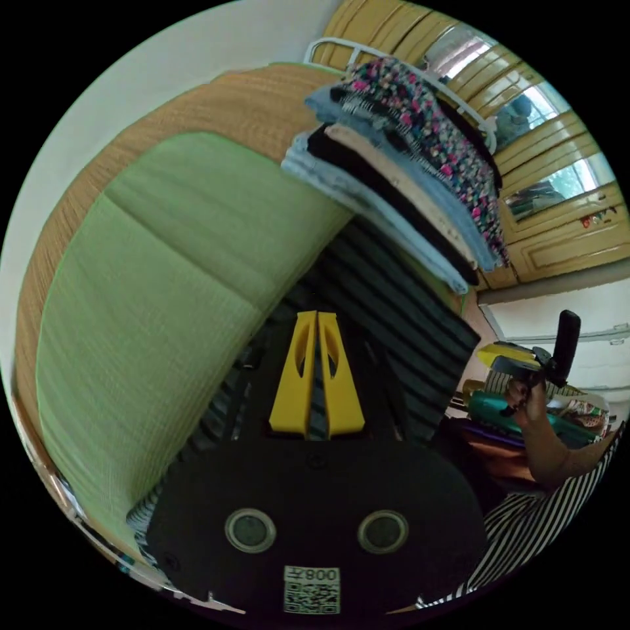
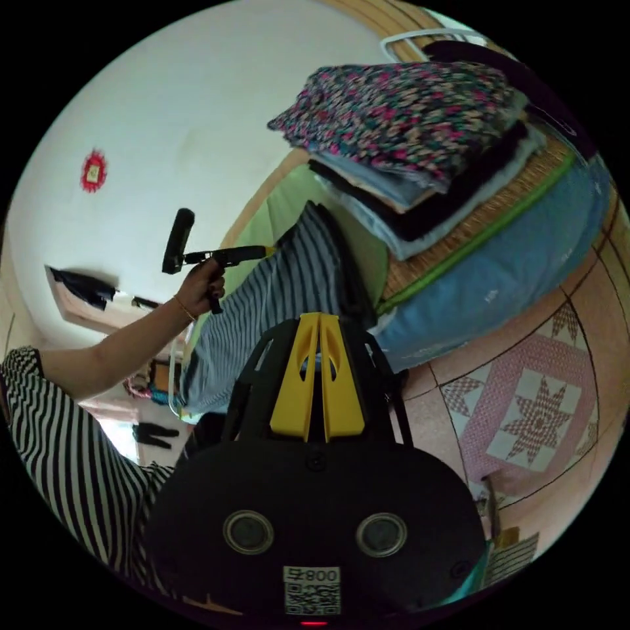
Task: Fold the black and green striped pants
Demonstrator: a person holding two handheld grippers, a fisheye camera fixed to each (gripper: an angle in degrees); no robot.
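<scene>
The bed (image 1: 151, 262) carries a green mat over a woven straw layer; in the right gripper view the same bed (image 2: 499, 262) shows a blue mattress edge under the straw and green trim. On it sits a stack of folded clothes (image 1: 407, 157), topped by a flowered piece, with blue, black and cream layers below; the stack (image 2: 420, 138) is seen from the other side in the right gripper view. Beyond the bed stand yellow wooden cupboard doors (image 1: 564, 230) with glass panes, and the floor (image 2: 525, 407) has pink tiles with a star pattern.

The striped pants (image 1: 394, 308) lie spread on the green mat just beside the stack, reaching out past the bed's edge. In the right gripper view the pants (image 2: 282, 295) are held up off the bed, stretched between the two tools.

The person's arm and hand (image 2: 200, 282), with a black and white striped sleeve, hold the left tool (image 2: 262, 251) against the far edge of the pants. In the left gripper view the left tool (image 1: 317, 328) has its yellow jaws drawn together, with striped cloth pinched in the narrow gap between them. The right tool (image 2: 318, 328) also has its jaws nearly closed, with a bit of pale cloth showing between them near the pants' lower edge. The right tool (image 1: 525, 367) appears at the side of the left gripper view, held in a hand (image 1: 531, 400), too small there to judge its jaws.
</scene>
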